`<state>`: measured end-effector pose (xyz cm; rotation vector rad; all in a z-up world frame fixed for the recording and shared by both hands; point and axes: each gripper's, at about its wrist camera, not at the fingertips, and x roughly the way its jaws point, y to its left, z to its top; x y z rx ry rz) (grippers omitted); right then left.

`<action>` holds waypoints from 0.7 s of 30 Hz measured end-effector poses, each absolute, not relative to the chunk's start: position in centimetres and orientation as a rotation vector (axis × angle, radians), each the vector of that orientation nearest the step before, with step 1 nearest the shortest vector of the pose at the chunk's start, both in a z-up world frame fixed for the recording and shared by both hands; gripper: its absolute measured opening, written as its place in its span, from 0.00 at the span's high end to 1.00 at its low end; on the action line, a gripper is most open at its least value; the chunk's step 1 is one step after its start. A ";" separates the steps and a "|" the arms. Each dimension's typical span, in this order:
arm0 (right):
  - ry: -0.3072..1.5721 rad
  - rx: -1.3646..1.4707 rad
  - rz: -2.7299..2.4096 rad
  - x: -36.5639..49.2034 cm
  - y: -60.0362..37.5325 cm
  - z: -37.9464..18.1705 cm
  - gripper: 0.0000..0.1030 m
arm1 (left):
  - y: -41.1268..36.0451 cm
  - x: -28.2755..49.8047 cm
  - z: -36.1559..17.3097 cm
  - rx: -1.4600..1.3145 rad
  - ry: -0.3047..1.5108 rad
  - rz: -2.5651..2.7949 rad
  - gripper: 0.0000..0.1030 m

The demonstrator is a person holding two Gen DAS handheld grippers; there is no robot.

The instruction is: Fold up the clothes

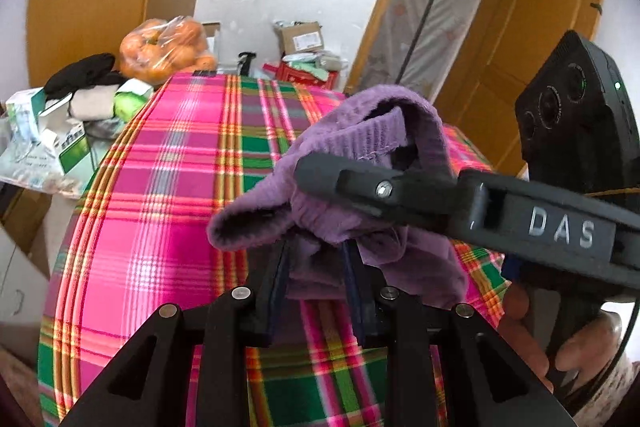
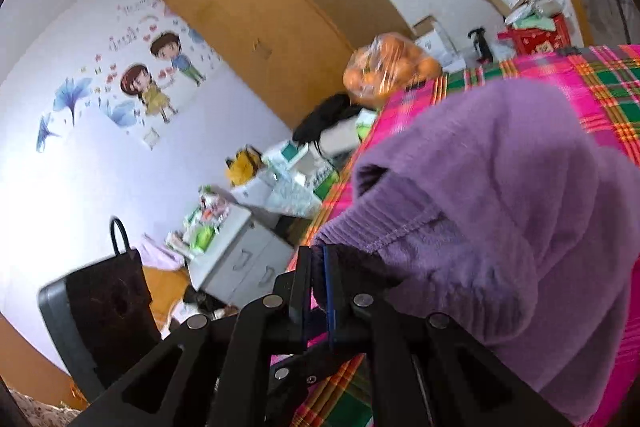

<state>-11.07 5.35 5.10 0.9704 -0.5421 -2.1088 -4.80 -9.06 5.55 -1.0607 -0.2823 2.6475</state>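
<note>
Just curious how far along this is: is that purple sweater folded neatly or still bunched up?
Bunched up. The sweater hangs in loose lumps between both tongs above the plaid cloth, a ribbed edge flopping open, no flat layers.

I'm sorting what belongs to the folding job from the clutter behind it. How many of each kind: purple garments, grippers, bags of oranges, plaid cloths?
Purple garments: 1, the sweater
Grippers: 2, left gripper and right gripper
Bags of oranges: 1
Plaid cloths: 1
Total: 5
</note>
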 end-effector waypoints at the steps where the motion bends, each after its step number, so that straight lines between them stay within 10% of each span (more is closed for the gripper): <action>1: -0.542 0.996 -2.102 -11.1 5.2 4.7 0.91 | -9.1 -4.9 5.4 -1.075 -0.289 2.642 0.73; 21: -0.637 1.122 -2.462 -6.4 19.2 2.4 0.63 | -8.9 -5.4 4.2 -1.214 -0.410 2.507 0.72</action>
